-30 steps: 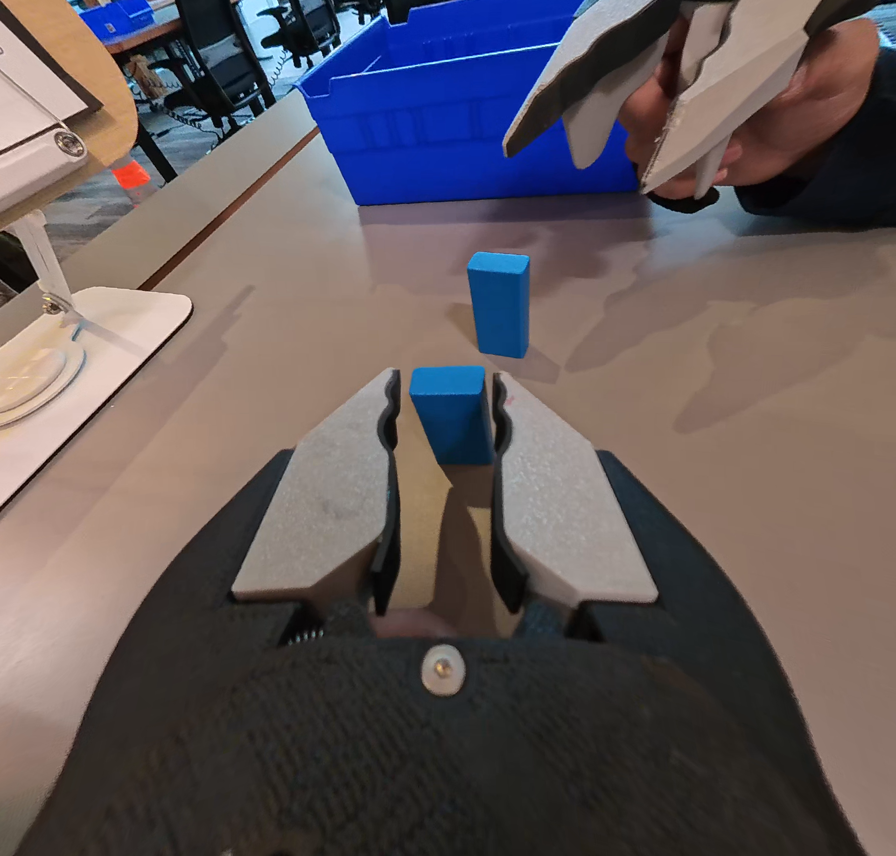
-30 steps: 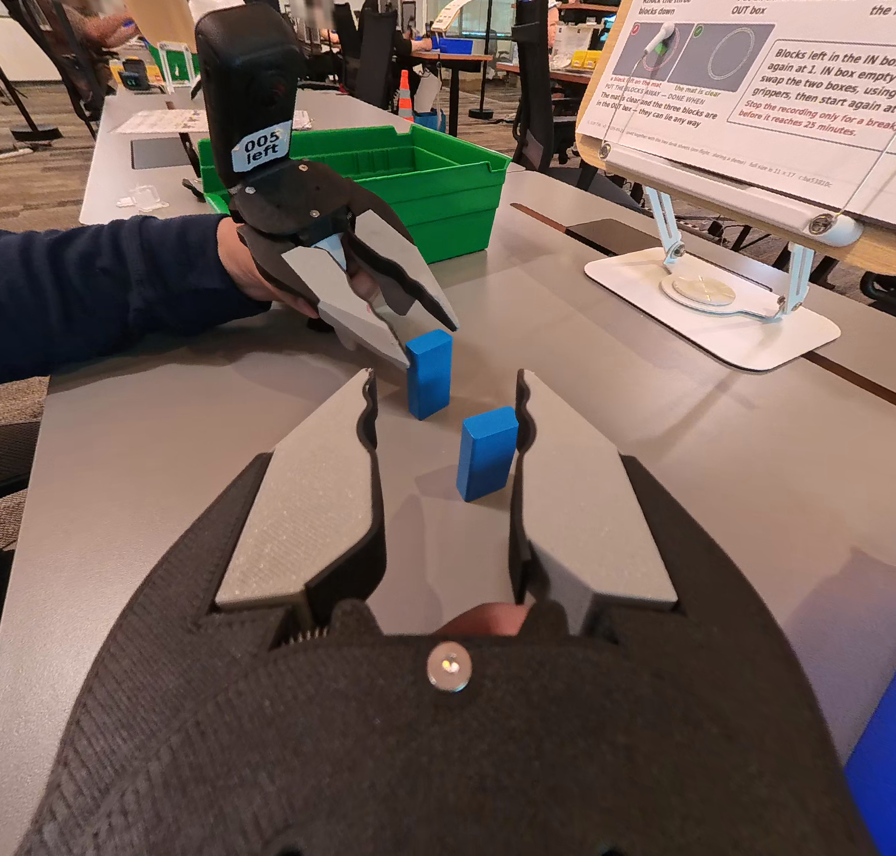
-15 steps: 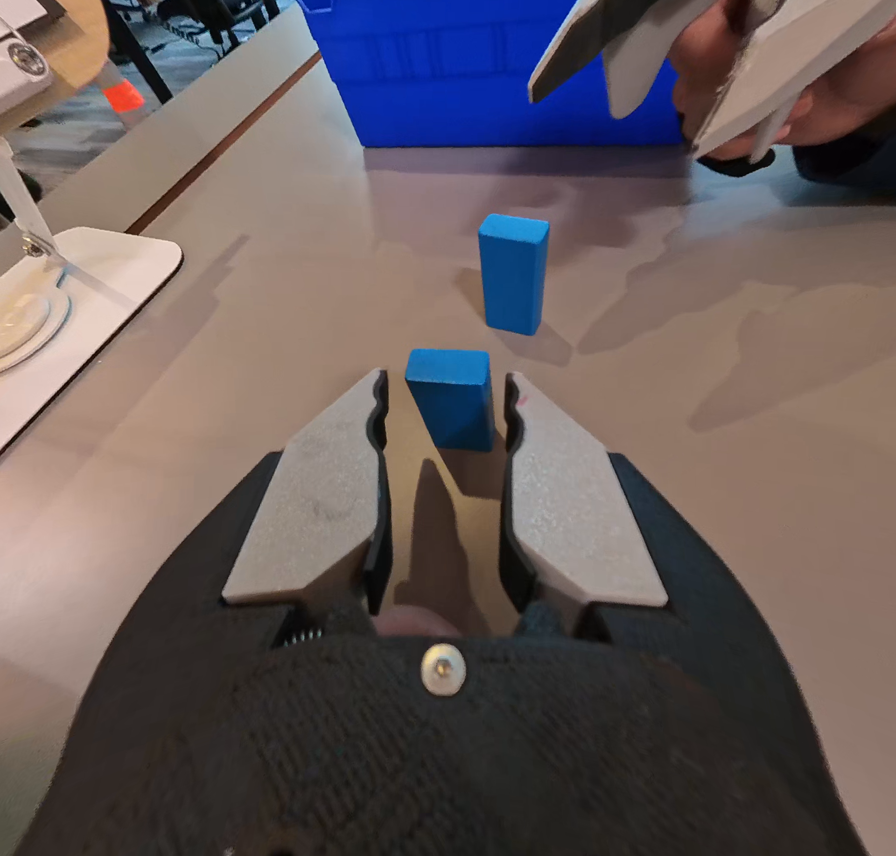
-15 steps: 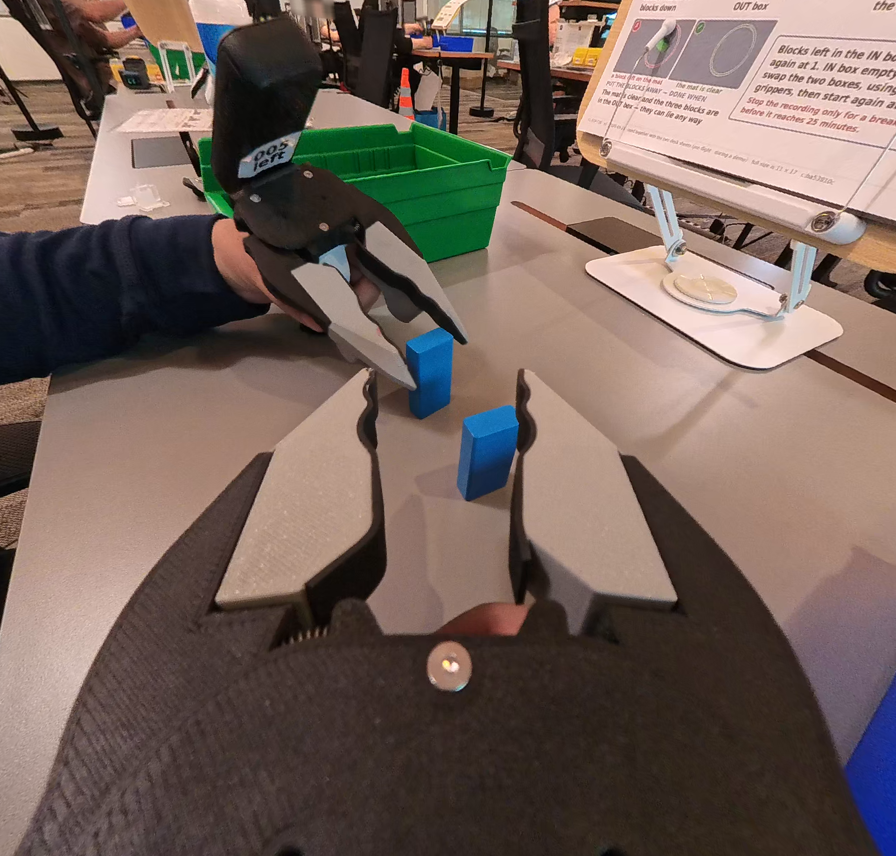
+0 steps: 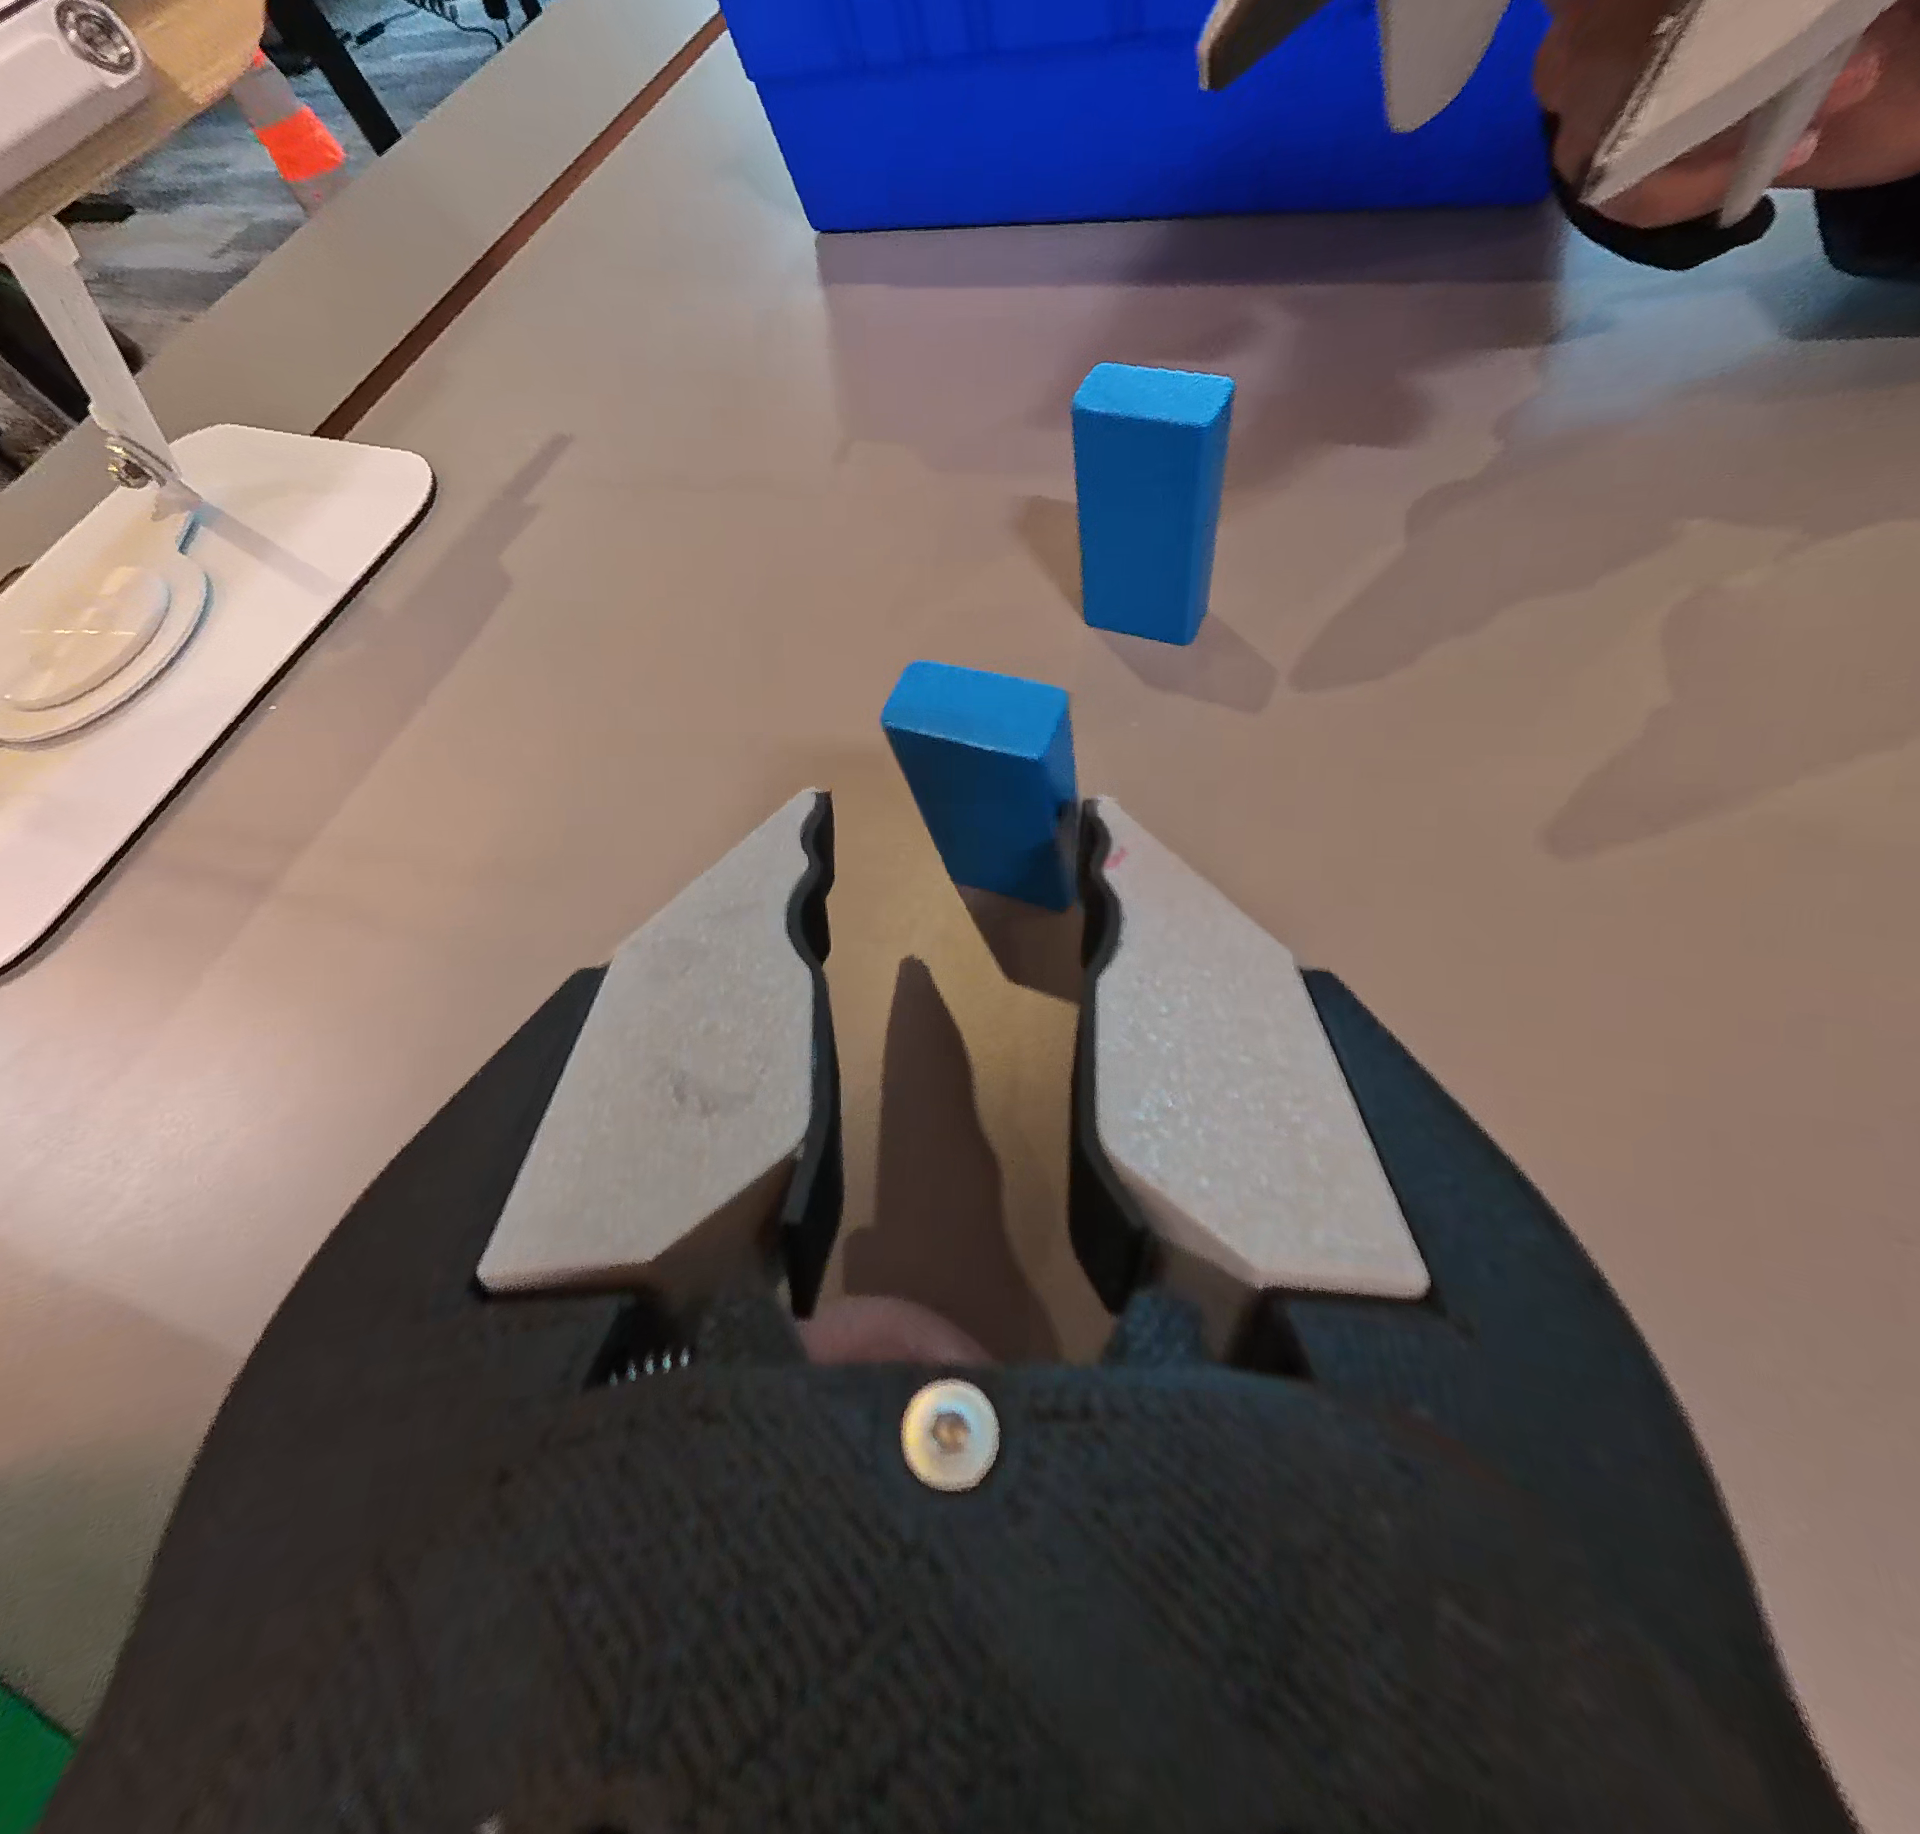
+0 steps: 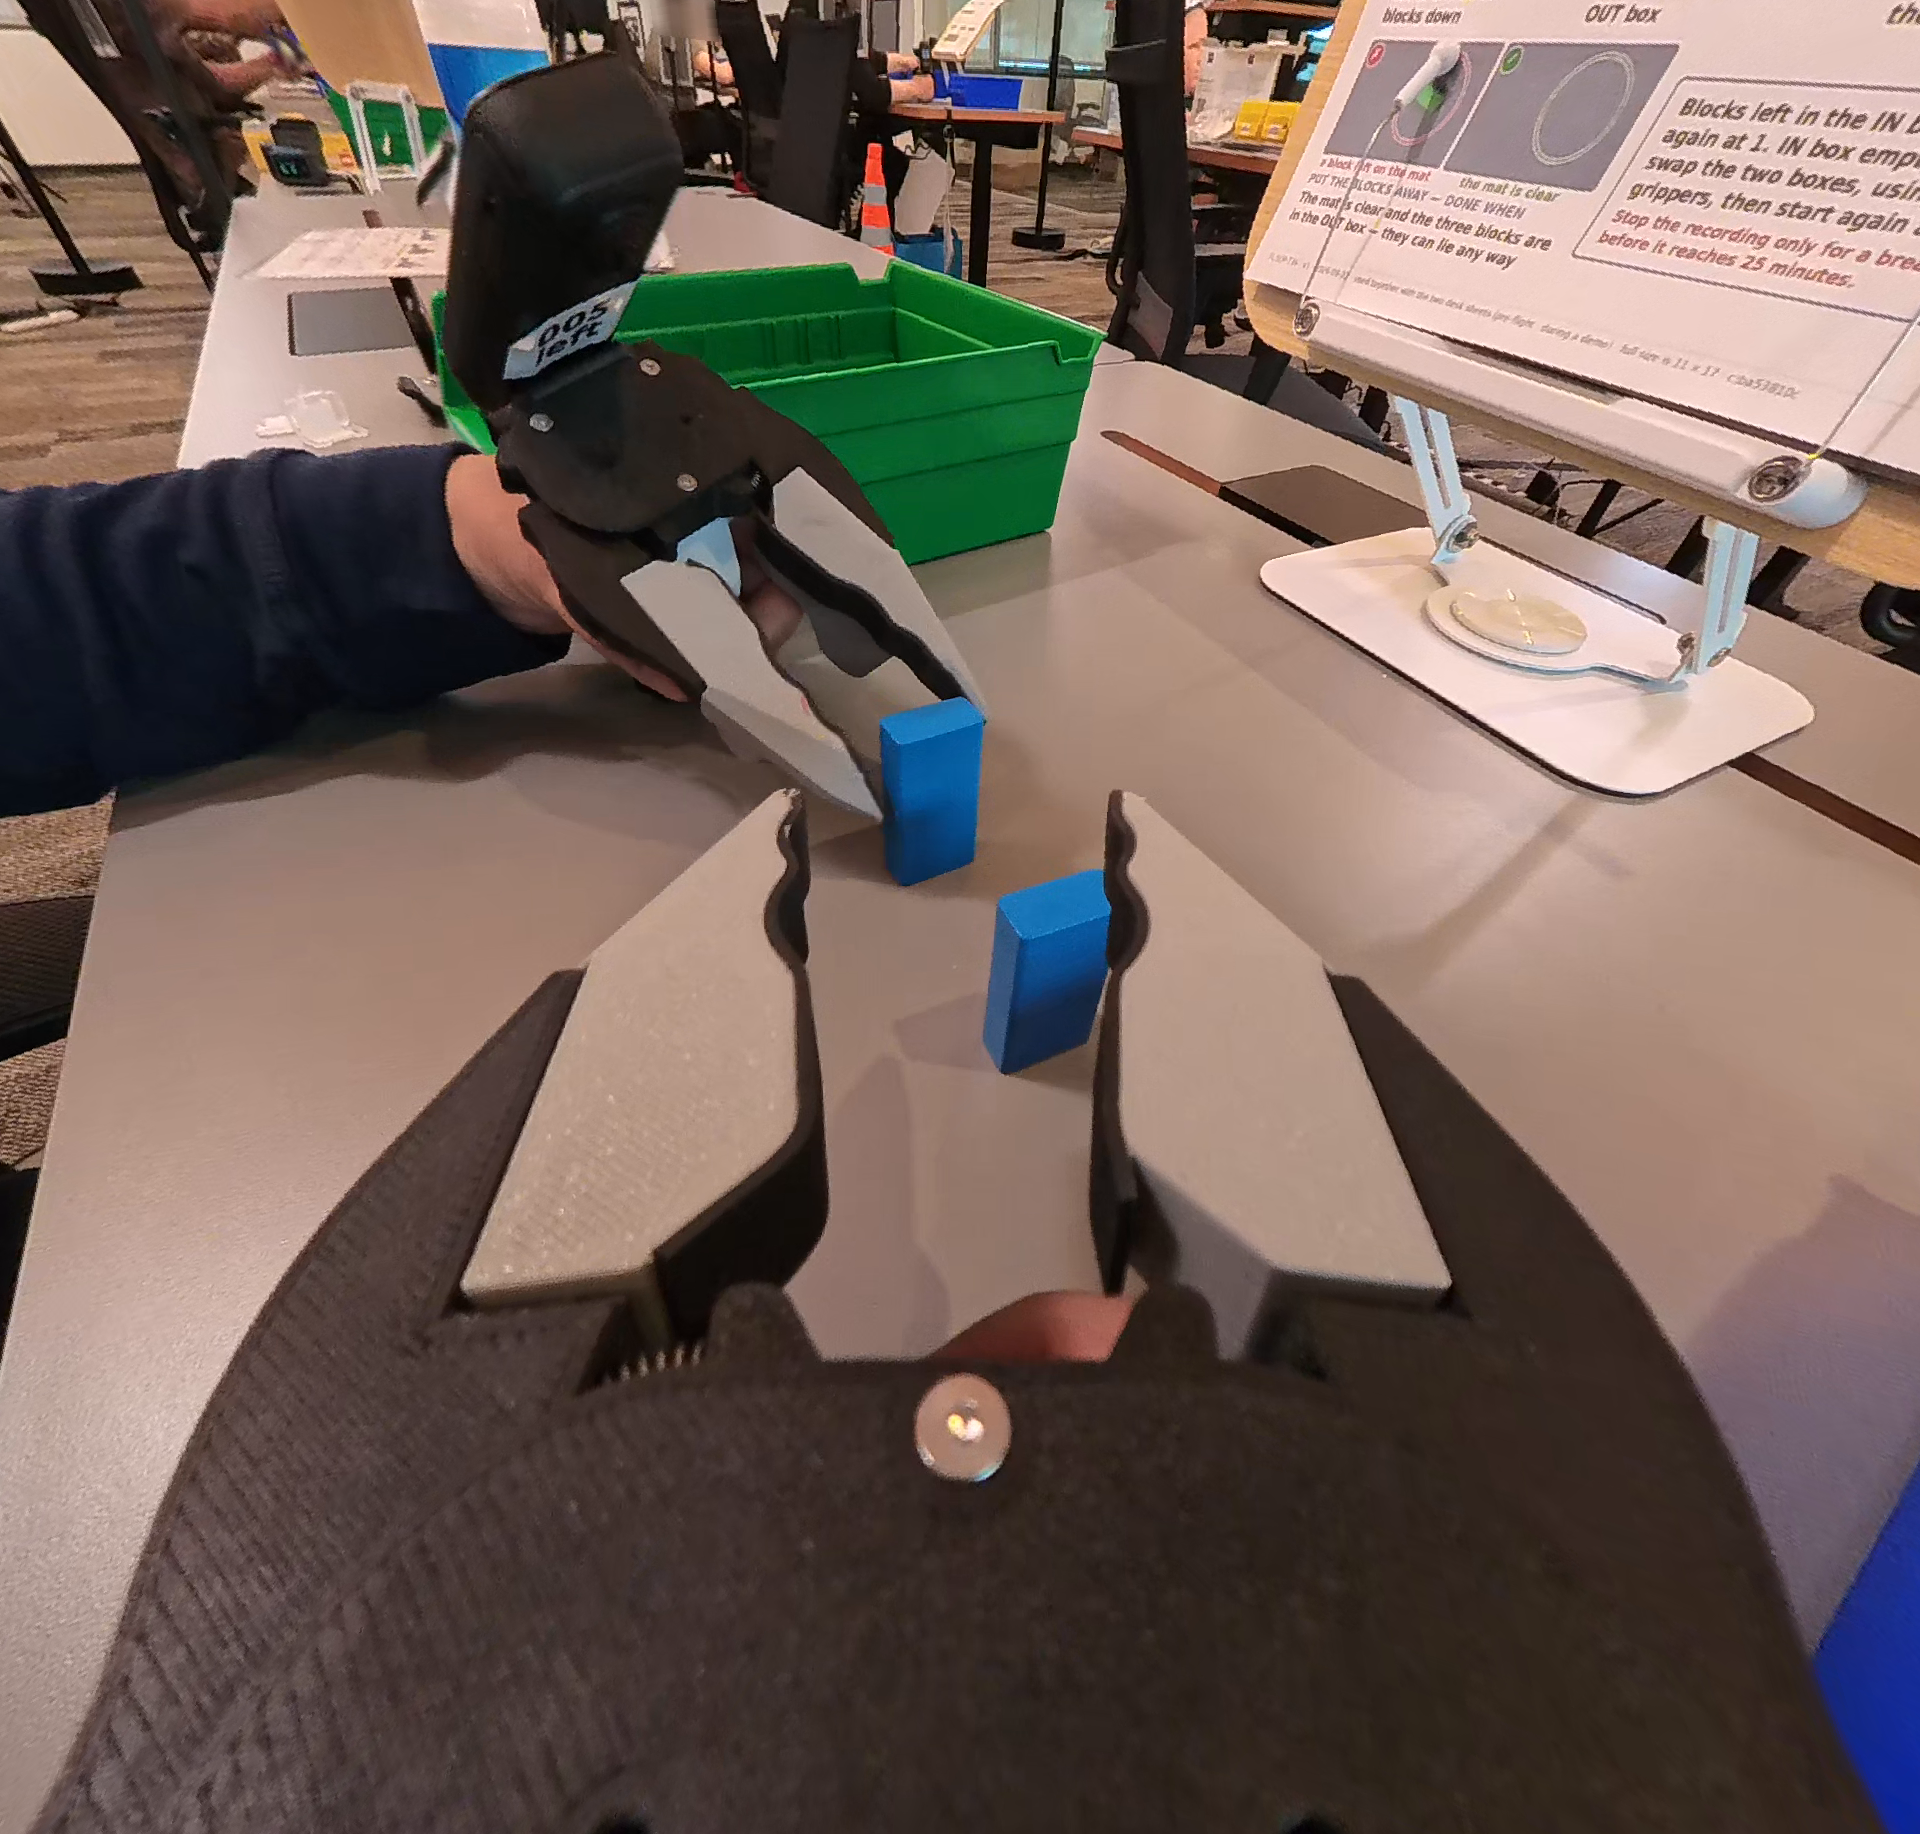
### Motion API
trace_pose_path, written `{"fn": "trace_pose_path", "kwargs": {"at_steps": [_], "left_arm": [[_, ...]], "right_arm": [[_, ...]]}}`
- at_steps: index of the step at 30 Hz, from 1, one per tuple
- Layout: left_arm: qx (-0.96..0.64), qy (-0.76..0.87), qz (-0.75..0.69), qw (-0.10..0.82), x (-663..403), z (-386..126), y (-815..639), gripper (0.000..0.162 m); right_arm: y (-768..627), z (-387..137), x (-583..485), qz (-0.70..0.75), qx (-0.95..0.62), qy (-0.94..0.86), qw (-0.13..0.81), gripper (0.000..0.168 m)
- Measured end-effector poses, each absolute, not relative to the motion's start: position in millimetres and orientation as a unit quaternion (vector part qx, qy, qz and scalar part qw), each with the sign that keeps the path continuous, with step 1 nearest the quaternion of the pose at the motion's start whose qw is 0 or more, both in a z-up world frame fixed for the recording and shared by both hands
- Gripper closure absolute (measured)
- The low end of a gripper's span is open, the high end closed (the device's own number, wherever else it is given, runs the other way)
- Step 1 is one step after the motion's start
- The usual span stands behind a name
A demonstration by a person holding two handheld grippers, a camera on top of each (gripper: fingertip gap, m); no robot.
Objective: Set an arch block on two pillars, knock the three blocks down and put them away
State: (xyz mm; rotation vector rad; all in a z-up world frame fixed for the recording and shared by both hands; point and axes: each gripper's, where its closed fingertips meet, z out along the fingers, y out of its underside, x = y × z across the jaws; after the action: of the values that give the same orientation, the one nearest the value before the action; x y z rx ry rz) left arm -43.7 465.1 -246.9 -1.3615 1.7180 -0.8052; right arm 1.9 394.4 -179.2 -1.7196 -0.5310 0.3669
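Two blue pillar blocks stand upright on the grey table [image 5: 644,496]. The near pillar [image 5: 982,787] sits between the fingertips of my left gripper [image 5: 956,818], which is open; the pillar is close to the right finger and not gripped. The far pillar [image 5: 1148,506] stands free behind it. In the right wrist view my left gripper [image 6: 925,761] straddles the top of one pillar [image 6: 930,792], and the other pillar [image 6: 1044,969] stands nearer. My right gripper [image 6: 956,818] is open and empty, held above the table [image 5: 1403,137]. No arch block is in view.
A blue bin [image 5: 1091,70] stands behind the pillars in the left wrist view. A green bin [image 6: 883,382] stands behind my left gripper in the right wrist view. A white stand base [image 6: 1538,662] carrying an instruction sheet sits at the table's side [image 5: 156,589]. Across from one pair of fingers to the other is roughly 12 centimetres.
My left gripper's jaws have spread wider, letting go of the near pillar, and have drawn back a little. The pillar stays standing. My right gripper has hardly moved.
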Motion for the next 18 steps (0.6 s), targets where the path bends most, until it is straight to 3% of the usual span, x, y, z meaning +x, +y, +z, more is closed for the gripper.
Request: {"fn": "trace_pose_path", "kwargs": {"at_steps": [6,11,14,18], "left_arm": [[-0.533,0.669,-0.344,0.387,-49,-233,442,0.111],[-0.516,0.601,-0.404,0.457,-82,-134,432,0.117],[-0.605,0.511,-0.326,0.516,-131,-92,504,0.119],[-0.753,0.424,-0.201,0.461,-204,-130,611,0.115]], "right_arm": [[394,-180,1,0.158,-0.744,-0.231,0.606,0.114],[395,-181,1,0.159,-0.746,-0.231,0.603,0.113],[395,-184,0,0.158,-0.749,-0.235,0.599,0.113],[395,-185,-3,0.157,-0.750,-0.238,0.597,0.113]]}}
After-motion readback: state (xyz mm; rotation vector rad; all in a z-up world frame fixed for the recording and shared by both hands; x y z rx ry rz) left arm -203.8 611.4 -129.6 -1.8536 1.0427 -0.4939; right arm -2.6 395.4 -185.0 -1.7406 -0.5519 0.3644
